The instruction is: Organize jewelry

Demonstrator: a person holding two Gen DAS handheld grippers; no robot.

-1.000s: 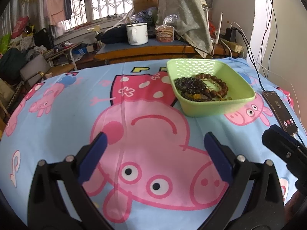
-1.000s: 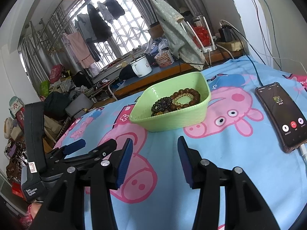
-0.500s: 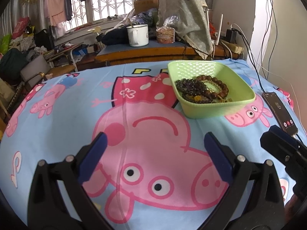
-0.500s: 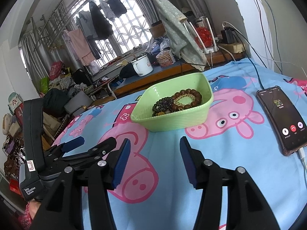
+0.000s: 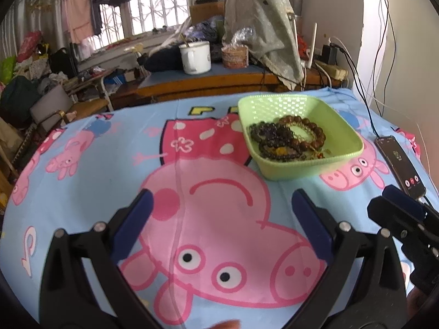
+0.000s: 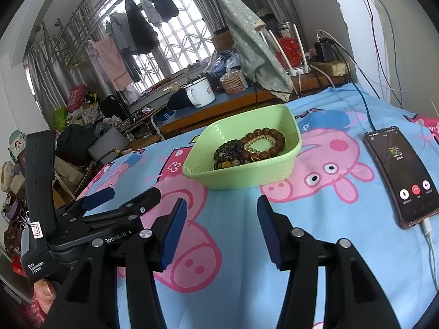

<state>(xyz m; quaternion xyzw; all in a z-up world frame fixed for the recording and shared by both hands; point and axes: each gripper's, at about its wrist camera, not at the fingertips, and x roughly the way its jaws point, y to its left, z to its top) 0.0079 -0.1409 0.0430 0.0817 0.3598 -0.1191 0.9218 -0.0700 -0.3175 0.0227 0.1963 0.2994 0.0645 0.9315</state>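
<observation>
On top of the big blue pig cloth (image 5: 90, 181) sits a green basket (image 5: 343, 134), and every place below is told from that basket. It is the biggest task thing. Its long side runs from the near left corner to the far right corner in the right wrist view, and its open top faces up.

Just to the right of the basket, a little apart, lies a phone (image 6: 403, 175) with its screen lit and a cord at its near end.

Nearer than the basket, over bare cloth, hangs the left claw (image 5: 219, 220). Its jaws stand wide and hold nothing. Also nearer than the basket, and a bit more to the right, is the right claw (image 6: 221, 229). Its jaws stand partly apart, narrower than the left ones, and nothing is between them.

Inside the basket lie the bead bracelets (image 6: 248, 150), all in a heap. The brown bracelet (image 6: 274, 142) lies flat as a ring toward the far right. The dark bracelet (image 6: 229, 153) is bunched at the near left. They touch and overlap.

I think the sorting has not started, since all the beads are in the basket and both claws are empty. The next move, I guess, is to reach one claw forward and down into the basket and pinch one bracelet at its edge. The beads are tangled, so two could come up together.
</observation>
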